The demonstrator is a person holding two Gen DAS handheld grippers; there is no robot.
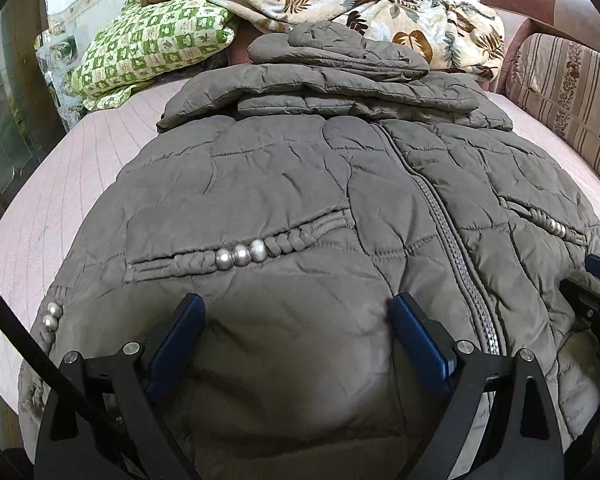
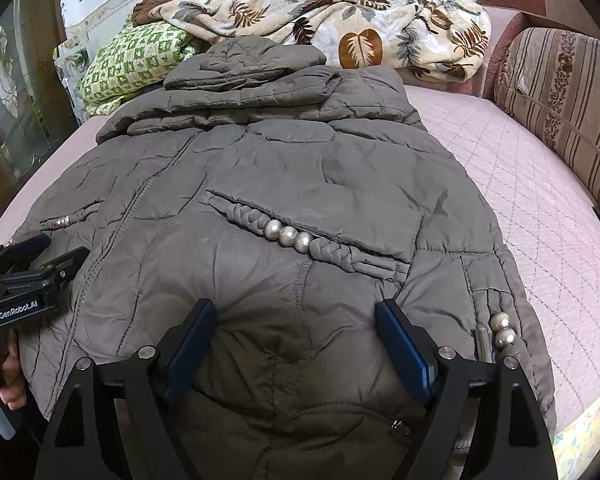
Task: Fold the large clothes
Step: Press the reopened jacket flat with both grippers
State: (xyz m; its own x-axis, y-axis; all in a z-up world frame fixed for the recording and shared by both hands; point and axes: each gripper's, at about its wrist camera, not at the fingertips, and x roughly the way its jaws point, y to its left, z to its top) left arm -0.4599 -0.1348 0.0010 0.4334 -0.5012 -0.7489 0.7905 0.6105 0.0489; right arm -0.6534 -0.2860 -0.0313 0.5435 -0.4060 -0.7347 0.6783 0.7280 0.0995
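Note:
A grey-brown quilted jacket (image 1: 300, 184) lies front up on a pink bed, zipper closed, sleeves and hood folded across its top end. It also fills the right wrist view (image 2: 284, 184). My left gripper (image 1: 296, 312) is open and empty, just above the jacket's lower left part near the hem. My right gripper (image 2: 296, 312) is open and empty above the lower right part. Each pocket has a braided trim with silver beads (image 1: 240, 255) (image 2: 288, 235). The left gripper shows at the right wrist view's left edge (image 2: 40, 256).
The pink quilted bed cover (image 2: 520, 184) shows on both sides of the jacket. A leaf-print blanket (image 2: 340, 16) and a green checked pillow (image 1: 148, 48) lie at the far end. A striped sofa cushion (image 2: 560, 92) stands along the right side.

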